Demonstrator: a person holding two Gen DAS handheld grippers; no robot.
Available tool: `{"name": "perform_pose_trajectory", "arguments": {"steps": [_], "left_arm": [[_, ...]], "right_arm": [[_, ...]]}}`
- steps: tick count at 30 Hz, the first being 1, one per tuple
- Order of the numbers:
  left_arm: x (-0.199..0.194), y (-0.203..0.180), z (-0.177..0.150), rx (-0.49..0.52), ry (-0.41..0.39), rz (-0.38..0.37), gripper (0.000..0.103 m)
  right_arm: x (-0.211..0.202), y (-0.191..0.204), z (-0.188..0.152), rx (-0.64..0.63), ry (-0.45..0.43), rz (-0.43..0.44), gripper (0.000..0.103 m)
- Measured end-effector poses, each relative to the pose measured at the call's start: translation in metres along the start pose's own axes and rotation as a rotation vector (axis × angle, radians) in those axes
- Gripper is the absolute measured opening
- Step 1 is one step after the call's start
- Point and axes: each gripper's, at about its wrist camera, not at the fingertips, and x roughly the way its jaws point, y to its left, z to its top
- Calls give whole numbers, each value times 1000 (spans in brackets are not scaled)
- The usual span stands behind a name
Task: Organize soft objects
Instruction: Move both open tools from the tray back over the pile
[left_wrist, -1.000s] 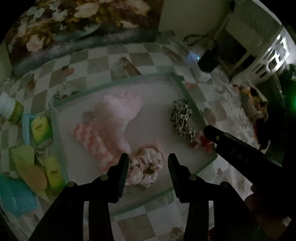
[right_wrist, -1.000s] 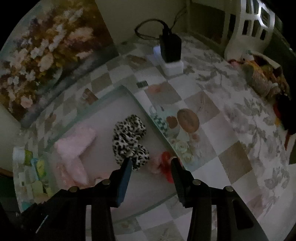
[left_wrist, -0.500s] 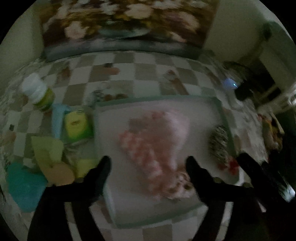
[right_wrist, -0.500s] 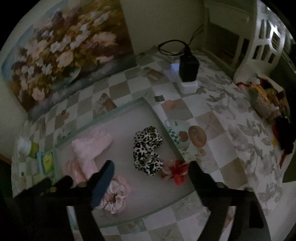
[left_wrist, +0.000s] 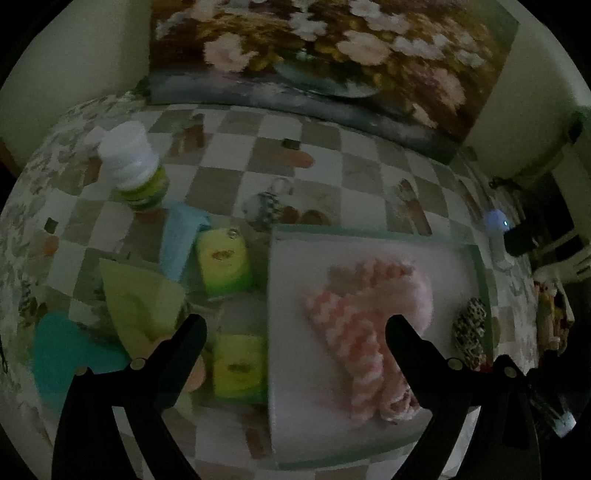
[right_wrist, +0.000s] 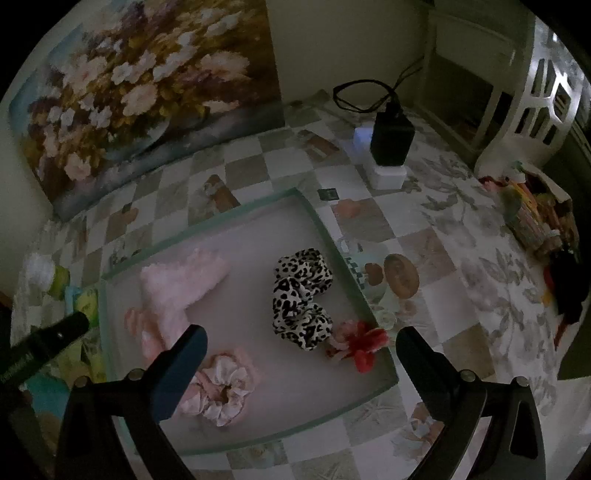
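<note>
Dim light, both views. Largest item: the checkered tablecloth, with the shallow green-rimmed tray lying on it.

Inside the tray, by size:
- pink fuzzy socks at the left, a striped pink-and-white pair lying against them;
- leopard-print scrunchie at centre-right;
- pale satin scrunchie at the near edge, just beside my right tool's left finger;
- red-and-pink flower clip against the right rim, touching the leopard piece.

Outside the tray, to its left: yellow-green sponges, a teal cloth, a light blue cloth and a white-capped bottle, in a loose heap.

Tools: left gripper spread wide, holding nothing, above the tray's left edge. Right gripper likewise spread wide and empty, above the tray's near half.

Progress, my judgement: hair pieces and socks are already gathered in the tray, though not sorted by kind. The sponges and cloths are not yet in. Roughly halfway, if those belong too.
</note>
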Motion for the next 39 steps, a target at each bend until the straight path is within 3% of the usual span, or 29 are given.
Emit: {"name": "perform_pose_trajectory", "arguments": {"steps": [5,10,14,26,31,39], "left_arm": [[-3,21,8,-37,-4,3,97],[-9,49,17,-51,-26,62,97],[-9,71,21,-57,-21,120,97],[-14,117,27,-129,-32,189,97],[-14,134,28,-162,-28,191,97],[-11,159,29,-237,2,120,97]], "right_arm": [[3,5,-2,-24,10,-5,103],[6,14,-3,-41,20,-16,103],[5,35,-6,-78,25,39,103],[-3,98,-18,-142,20,180,103],[-4,112,-18,-173,-1,163,103],[-9,147,-17,-248,-30,233,103]]}}
